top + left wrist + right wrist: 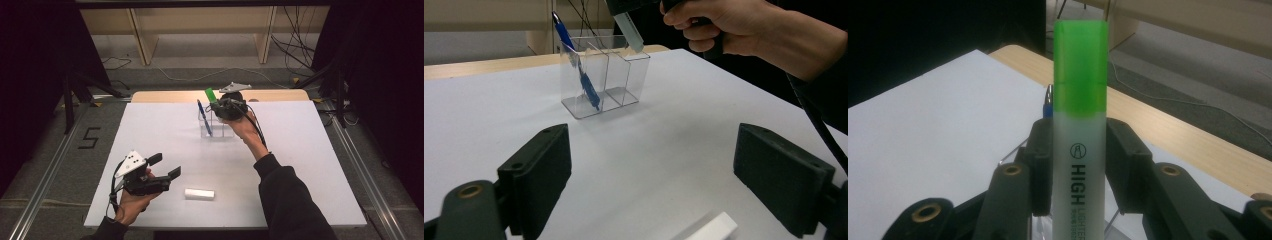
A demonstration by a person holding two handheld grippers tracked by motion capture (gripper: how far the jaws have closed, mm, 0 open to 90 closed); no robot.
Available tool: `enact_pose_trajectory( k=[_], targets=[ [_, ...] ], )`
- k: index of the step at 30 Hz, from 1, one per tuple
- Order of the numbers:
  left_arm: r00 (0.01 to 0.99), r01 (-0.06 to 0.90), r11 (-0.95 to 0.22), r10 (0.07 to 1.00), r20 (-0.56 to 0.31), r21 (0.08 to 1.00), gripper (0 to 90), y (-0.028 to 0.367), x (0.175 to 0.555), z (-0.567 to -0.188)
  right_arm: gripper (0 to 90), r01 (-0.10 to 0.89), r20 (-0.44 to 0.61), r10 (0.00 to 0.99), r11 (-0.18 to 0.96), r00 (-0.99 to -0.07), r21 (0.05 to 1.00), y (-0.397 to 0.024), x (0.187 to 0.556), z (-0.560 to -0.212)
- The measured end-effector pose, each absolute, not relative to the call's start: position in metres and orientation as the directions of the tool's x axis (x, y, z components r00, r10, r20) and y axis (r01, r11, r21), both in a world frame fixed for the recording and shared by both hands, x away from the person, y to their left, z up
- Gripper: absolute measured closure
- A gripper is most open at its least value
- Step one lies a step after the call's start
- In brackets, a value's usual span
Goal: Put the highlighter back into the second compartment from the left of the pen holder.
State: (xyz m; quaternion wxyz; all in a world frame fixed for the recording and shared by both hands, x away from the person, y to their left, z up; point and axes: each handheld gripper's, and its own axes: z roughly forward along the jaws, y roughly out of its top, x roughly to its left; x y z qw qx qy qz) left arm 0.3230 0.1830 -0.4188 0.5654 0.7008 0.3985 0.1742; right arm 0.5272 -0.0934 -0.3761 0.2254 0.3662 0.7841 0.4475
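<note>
Half the highlighter point(1080, 130) behind claw pads point(1122, 160)

You're in a lab-style recording space: beyond the white table point(150, 130), cables point(300, 55) trail over grey carpet, black curtains point(30, 75) flank it, and metal floor rails point(45, 175) run alongside.

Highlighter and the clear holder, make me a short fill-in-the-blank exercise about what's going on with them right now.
1. The right gripper is shut on a highlighter whose cap is ____.
2. The blue pen leans inside the clear holder, in its ____ compartment as the left gripper view shows it.
3. The left gripper hovers with its jaws ____.
4. A white eraser lies on the ____ table.

Missing words: green; left; open; white
</note>
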Motion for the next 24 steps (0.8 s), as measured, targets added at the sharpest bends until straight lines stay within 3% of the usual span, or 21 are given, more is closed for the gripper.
enact_pose_trajectory(
  k=[24],
  targets=[
    [0.623, 0.361, -0.042, 0.754, -0.208, 0.932, 15.0, 0.183, 0.323, -0.418, 66.8, 0.359, -0.09, 0.801, 0.361, -0.591, 0.861, -0.082, 0.546, -0.389]
  ],
)
